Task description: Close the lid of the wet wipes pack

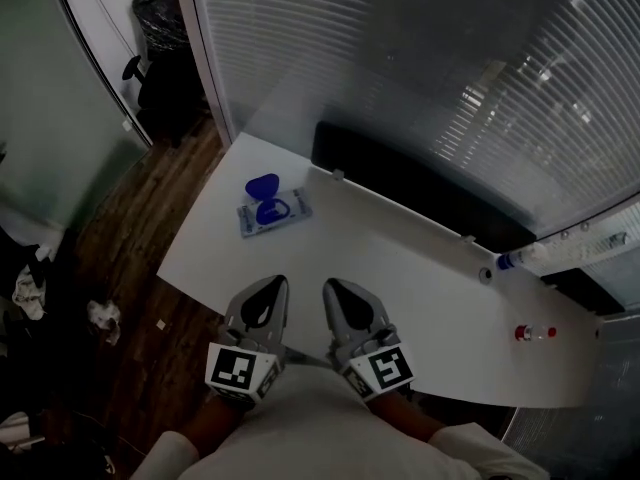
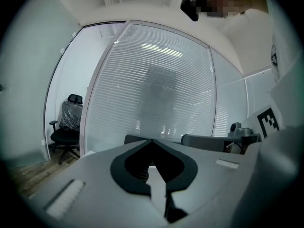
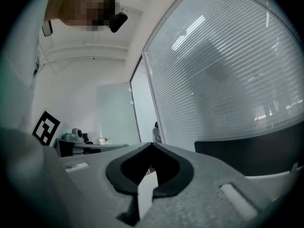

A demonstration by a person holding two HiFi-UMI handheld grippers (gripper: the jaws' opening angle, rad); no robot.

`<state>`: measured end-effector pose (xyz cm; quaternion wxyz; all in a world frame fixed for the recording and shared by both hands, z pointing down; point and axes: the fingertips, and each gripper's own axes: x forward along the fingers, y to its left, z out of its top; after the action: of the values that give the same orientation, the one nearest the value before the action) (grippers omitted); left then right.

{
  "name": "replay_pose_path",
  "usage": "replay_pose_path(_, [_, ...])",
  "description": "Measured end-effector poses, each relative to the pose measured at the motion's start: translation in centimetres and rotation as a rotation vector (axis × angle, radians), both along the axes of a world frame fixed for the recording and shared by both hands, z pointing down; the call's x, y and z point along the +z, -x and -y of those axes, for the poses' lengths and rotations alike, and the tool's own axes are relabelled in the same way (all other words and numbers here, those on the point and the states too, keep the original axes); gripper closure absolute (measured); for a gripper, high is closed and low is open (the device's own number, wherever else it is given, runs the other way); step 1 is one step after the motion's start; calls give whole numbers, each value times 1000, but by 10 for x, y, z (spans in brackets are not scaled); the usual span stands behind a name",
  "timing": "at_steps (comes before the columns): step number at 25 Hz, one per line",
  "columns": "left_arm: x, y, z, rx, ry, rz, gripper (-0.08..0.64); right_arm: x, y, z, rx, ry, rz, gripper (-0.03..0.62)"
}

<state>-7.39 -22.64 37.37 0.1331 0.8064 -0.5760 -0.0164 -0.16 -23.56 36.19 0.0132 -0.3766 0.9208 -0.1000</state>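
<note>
Left gripper point(image 1: 276, 284), right gripper point(image 1: 333, 286); jaws together

The left gripper point(image 1: 272, 286) and right gripper point(image 1: 333, 288) lie side by side at the near edge, close to the person's body, pointing far. Each has its jaws together at the tips with nothing between them. The left forearm point(image 1: 205, 430) and right forearm point(image 1: 412, 420) trail behind them
</note>
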Motion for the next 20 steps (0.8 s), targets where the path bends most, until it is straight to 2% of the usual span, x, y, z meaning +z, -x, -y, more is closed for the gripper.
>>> replay_pose_path(4, [18, 14, 11, -39, 33, 5, 557, 19, 8, 11, -25, 35, -44, 592])
replay_pose_path(10, [58, 43, 26, -106, 100, 4, 557, 47, 32, 34, -102, 24, -130, 592])
replay_pose_path(14, [97, 63, 39, -140, 161, 14, 557, 80, 39, 53, -101, 67, -187, 592])
replay_pose_path(20, [160, 94, 63, -182, 254, 81, 557, 144, 61, 90, -140, 132, -252, 592])
